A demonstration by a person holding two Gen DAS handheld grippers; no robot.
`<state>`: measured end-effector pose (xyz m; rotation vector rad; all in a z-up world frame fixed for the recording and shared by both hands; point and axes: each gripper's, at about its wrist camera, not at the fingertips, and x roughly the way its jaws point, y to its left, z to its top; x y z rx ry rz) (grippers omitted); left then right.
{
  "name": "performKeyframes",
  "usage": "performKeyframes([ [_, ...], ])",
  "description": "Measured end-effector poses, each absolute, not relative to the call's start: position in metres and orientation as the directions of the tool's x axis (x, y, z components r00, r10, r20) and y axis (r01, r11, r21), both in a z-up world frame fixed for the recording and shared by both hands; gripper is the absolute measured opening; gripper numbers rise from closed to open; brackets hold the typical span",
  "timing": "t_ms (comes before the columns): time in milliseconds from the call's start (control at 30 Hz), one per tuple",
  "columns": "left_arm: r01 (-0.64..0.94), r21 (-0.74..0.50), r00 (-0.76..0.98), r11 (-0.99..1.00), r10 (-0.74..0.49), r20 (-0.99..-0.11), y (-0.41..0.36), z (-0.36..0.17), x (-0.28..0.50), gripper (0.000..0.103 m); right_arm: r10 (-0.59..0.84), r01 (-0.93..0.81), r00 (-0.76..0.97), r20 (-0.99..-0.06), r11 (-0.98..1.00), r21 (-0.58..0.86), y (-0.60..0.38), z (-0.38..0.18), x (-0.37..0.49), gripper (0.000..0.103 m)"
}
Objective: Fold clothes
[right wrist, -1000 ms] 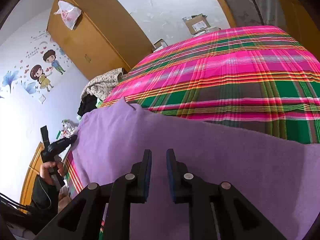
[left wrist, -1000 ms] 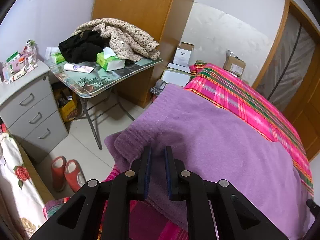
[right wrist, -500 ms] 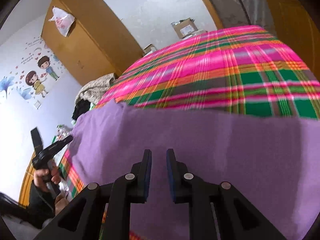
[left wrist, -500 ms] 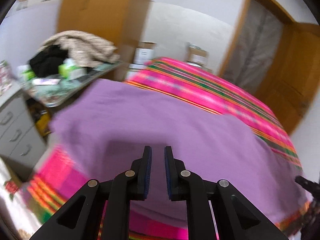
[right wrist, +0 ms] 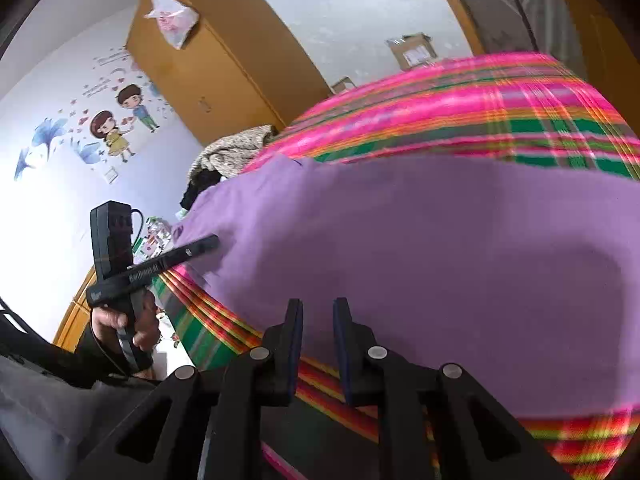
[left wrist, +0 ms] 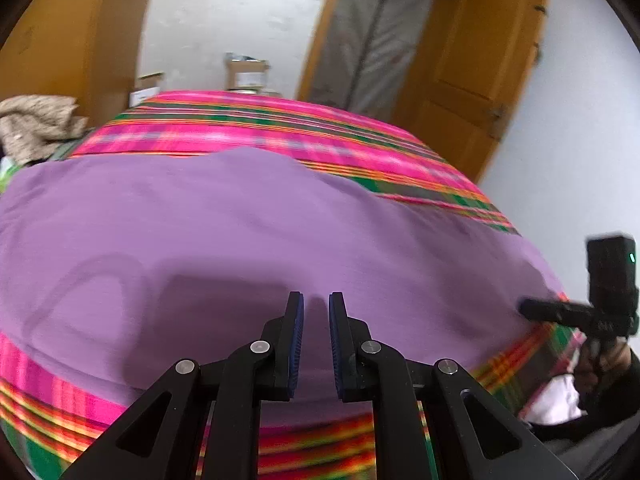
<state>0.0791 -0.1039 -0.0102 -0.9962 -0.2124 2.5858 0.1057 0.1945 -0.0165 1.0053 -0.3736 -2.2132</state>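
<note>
one purple garment (left wrist: 248,232) fills the left wrist view, spread flat over a bed (left wrist: 280,128) covered in a pink, green and orange plaid sheet. its cloth is plain, matte and mostly smooth, with soft shallow creases and a wavy far edge; its near edge lies short of the bed's near side, so a strip of plaid shows below it. the left tongs (left wrist: 316,312) hang over the garment's near part with a narrow gap between the blue pads and nothing between them. at the right edge of this view the right tongs (left wrist: 532,308) show, held in a hand (left wrist: 604,356), tips at the garment's right end; whether they touch it i cannot tell. an open wooden door (left wrist: 472,64) stands beyond the bed, and cardboard boxes (left wrist: 244,76) sit against the far wall.

from the right wrist view the same garment (right wrist: 440,248) covers most of the near bed, plaid (right wrist: 460,116) showing beyond and below it. the right tongs (right wrist: 318,316) sit above the garment's near edge, slightly parted and empty. to the left, the left tongs (right wrist: 208,245) are gripped by a hand (right wrist: 128,324), tips near the garment's left end. a wardrobe (right wrist: 224,68) with a plastic bag (right wrist: 172,20) on top, cartoon wall stickers (right wrist: 116,120) and a heap of clothes (right wrist: 236,152) lie behind.
</note>
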Motion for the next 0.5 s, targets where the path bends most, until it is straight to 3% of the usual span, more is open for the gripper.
performKeyframes([
  [233,-0.409,-0.227,-0.639,-0.884,0.455,-0.621,-0.064,-0.011,0.091,0.013,-0.676,0.567,-0.445,-0.588,-0.720,0.400,0.154,-0.016,0.106,0.017],
  [500,-0.469,-0.147,-0.627,-0.871,0.446,-0.639,-0.048,-0.019,0.103,0.013,-0.628,0.576,-0.477,-0.614,-0.752,0.321,0.152,-0.023,0.113,0.011],
])
